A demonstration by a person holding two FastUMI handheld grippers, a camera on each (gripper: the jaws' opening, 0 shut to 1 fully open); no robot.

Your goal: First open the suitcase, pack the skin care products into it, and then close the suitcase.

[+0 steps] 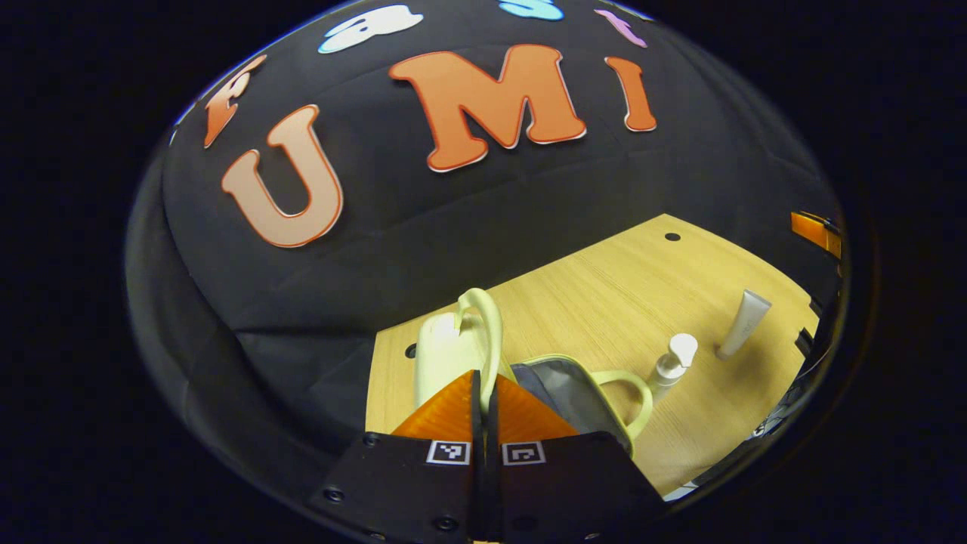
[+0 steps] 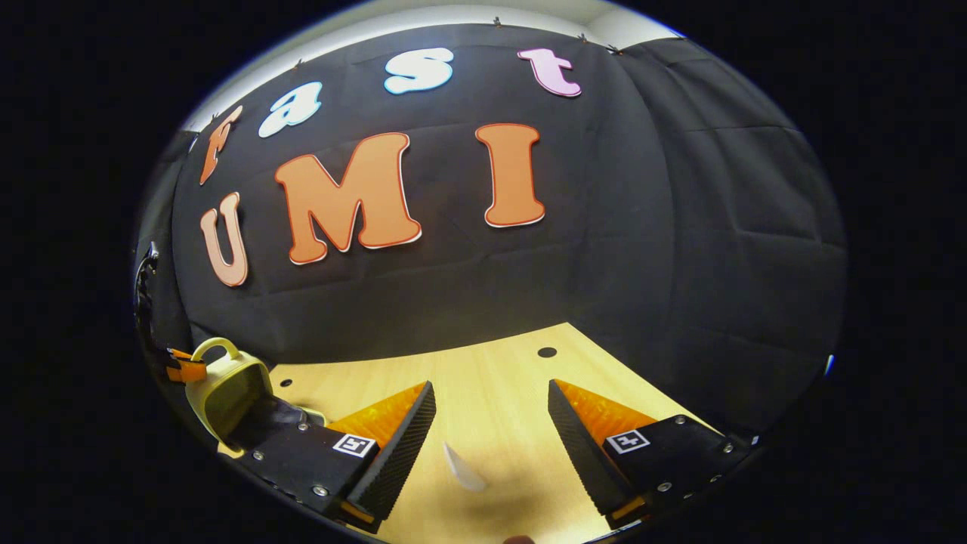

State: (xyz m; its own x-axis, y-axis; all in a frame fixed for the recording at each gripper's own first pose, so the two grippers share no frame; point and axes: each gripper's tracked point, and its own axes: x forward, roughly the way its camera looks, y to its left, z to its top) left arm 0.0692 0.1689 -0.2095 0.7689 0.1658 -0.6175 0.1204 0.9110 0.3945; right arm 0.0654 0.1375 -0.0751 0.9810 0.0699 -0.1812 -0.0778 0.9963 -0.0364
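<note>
While the pale yellow suitcase (image 1: 453, 351) stands open on the wooden surface (image 1: 604, 302), its raised lid rises upright with its looped handle at the top, and the lower half, lined in grey, lies flat toward the right with a second handle at its far end. In the left gripper view the left tool (image 1: 483, 408) has its fingers drawn together with only a thin slit between them, their tips right at the edge of the raised lid; whether they pinch that edge I cannot tell. The tool points forward and slightly down over the case. Just beyond the lower half stands a white pump bottle (image 1: 671, 366), upright, and farther right a white tube (image 1: 744, 323) stands on its cap end, its long axis leaning a little.

In the right gripper view the right tool (image 2: 491, 427) is spread wide and holds nothing, angled down at the bare surface. A white tube (image 2: 462, 467) shows between its fingers, touching neither. The suitcase (image 2: 227, 389) sits at the far left, well apart.
</note>
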